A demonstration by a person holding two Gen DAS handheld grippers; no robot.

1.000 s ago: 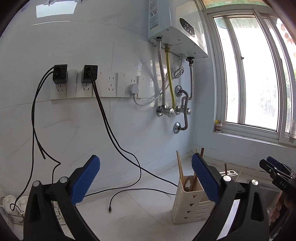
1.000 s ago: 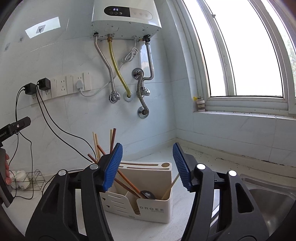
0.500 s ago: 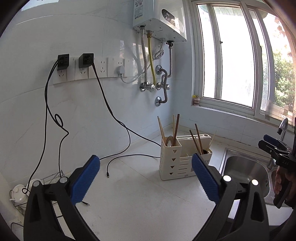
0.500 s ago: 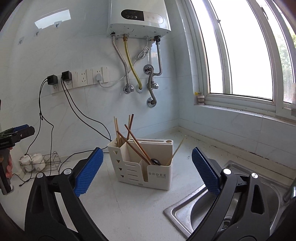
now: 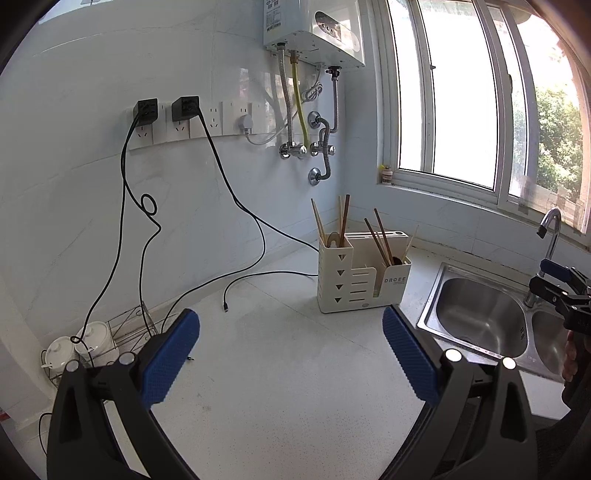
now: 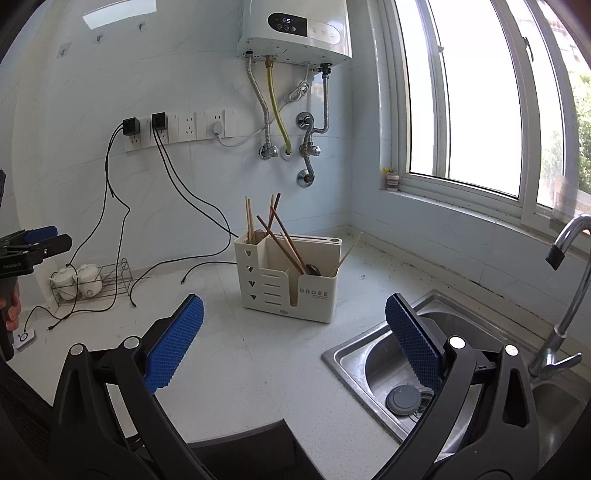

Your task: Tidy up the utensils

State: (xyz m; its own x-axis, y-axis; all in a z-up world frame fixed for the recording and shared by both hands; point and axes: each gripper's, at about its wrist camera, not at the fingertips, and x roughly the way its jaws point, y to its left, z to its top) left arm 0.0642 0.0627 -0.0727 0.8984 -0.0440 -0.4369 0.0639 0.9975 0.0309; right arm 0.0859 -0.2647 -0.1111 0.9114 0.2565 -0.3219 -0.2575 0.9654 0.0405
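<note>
The holder (image 6: pixel 288 280) stands upright on the white counter (image 6: pixel 258 354), near the back wall and just left of the sink (image 6: pixel 388 369). It is cream plastic with a stepped front, the tall narrow compartment at its left end and a lower, wider one to the right; its long side runs roughly along the wall. In the tall compartment, pale chopsticks (image 6: pixel 249 218) stand nearly upright, tips down, with a darker pair beside them. In the lower compartment, brown chopsticks (image 6: pixel 284 243) lean with their upper ends toward the left and their lower ends toward the right, next to a dark round utensil head (image 6: pixel 314 268). One thin pale stick (image 6: pixel 347 253) tilts out to the right over the rim.

The left gripper (image 5: pixel 291 354) hovers over bare counter in front of the holder, its blue pads spread wide with nothing between them. The right gripper (image 6: pixel 295 339) hangs above the counter edge beside the sink, pads equally wide apart and holding nothing.

Black cables (image 5: pixel 236 199) trail from wall sockets (image 5: pixel 184 114) across the counter. White lidded pots (image 6: pixel 77 280) sit in a wire rack at far left. A water heater (image 6: pixel 295 29) is mounted above, and a tap (image 6: pixel 569 288) stands at the sink's right.
</note>
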